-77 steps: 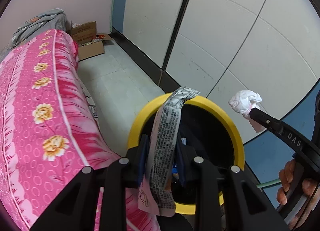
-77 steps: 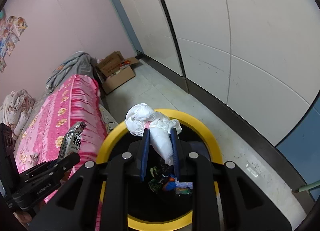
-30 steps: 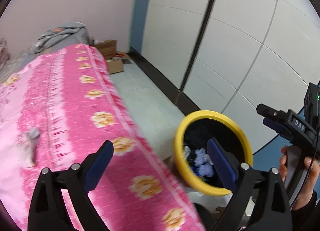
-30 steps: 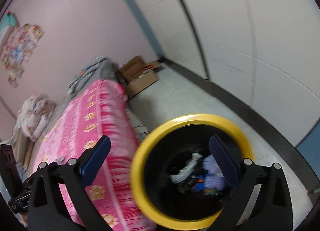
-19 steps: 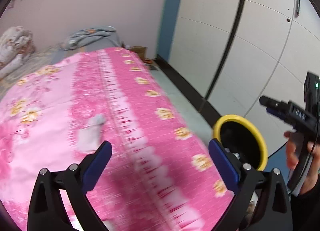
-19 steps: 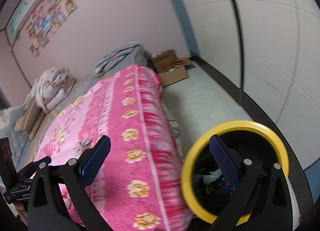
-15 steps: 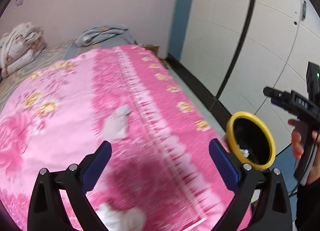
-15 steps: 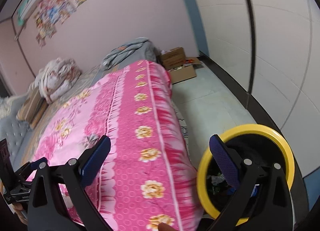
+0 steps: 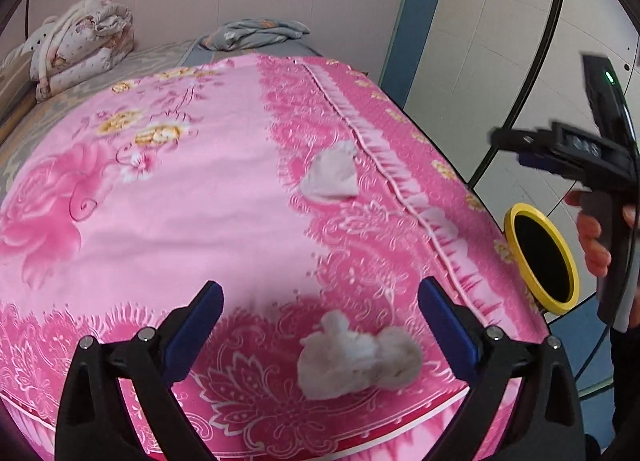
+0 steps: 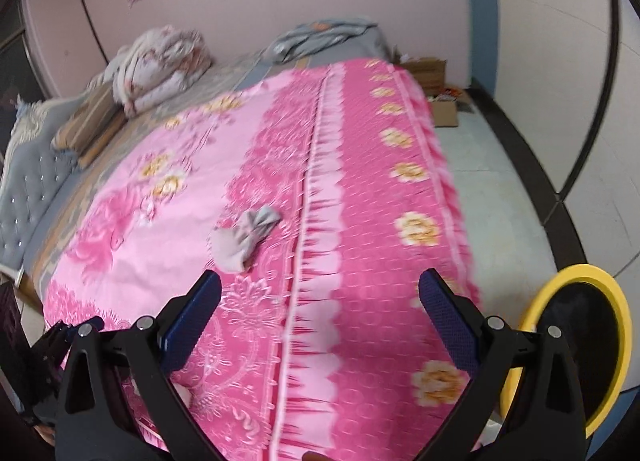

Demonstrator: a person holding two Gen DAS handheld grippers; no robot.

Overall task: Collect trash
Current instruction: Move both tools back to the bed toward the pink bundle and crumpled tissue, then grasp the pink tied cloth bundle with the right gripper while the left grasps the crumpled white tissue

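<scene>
Pink floral bedspread filled pretty much both views. Left gripper hung over the near end of the bed with its blue-padded jaws spread wide and nothing between them. Just ahead of it, a bit toward its right finger, sat a crumpled white tissue wad on the spread, not touching either pad. Farther out in front, close to the frilly seam, lay a second flatter tissue.

Right gripper was spread wide too, holding nothing, and hovered over the side edge of the bed. That same flatter tissue showed ahead of it, to the left of its left finger, looking greyish and blurry in that view. In the left wrist view you could see the right gripper off to the far right with a hand wrapped round its handle.

Now the bin: a round trash can with a yellow rim stood on the floor beside the bed, off to the right of both grippers and lower than the mattress top. From the right wrist view the yellow rim peeked out behind the right finger. Inside just looked black in both views, so I couldn't tell what was in it.

Way past the grippers at the far end there was a rolled-up quilt and a grey blanket, plus an open cardboard box on the floor with some stuff in it, too small to make out.
</scene>
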